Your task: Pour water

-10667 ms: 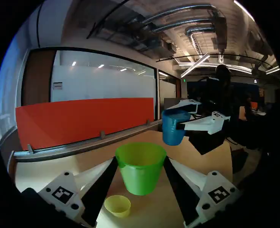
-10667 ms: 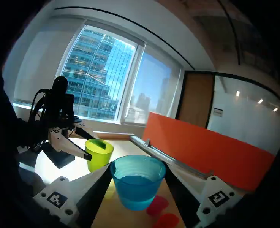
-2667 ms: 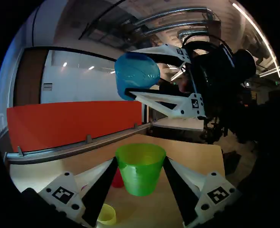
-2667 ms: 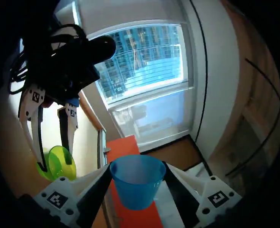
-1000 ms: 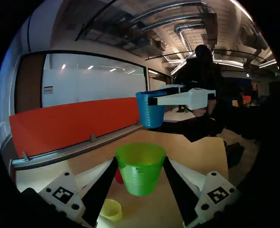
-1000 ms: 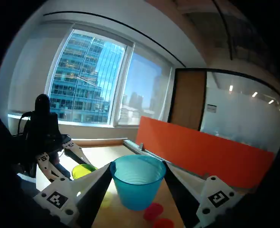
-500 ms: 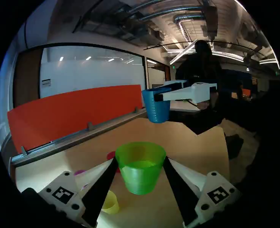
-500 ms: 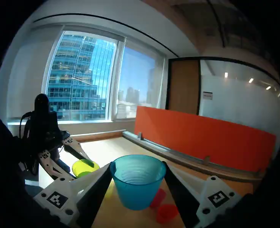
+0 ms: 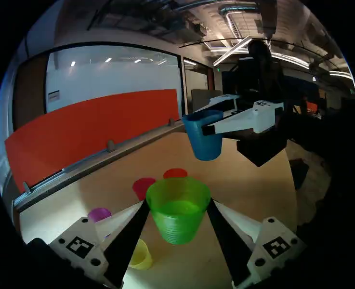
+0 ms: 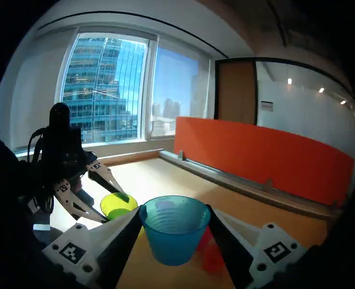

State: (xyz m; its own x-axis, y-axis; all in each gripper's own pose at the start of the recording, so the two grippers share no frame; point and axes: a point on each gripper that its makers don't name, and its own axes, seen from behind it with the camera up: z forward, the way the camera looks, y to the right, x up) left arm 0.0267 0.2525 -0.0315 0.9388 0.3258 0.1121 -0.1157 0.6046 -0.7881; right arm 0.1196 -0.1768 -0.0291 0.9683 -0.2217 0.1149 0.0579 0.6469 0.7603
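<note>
Left tool (image 9: pixel 178 204) grips the green cup (image 9: pixel 178 226) (water inside), right tool (image 10: pixel 174 212) the upright blue cup (image 10: pixel 173 241). Pouring looks done; next, lower both.

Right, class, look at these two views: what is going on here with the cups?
A person holds a hand-held gripper in each hand above a wooden table. The left hand-held gripper clamps an upright green cup with liquid in it. The right hand-held gripper clamps an upright blue cup that looks empty, so the pour seems done. A pink cup, red cup, purple cup and yellow cup stand on the table.
</note>
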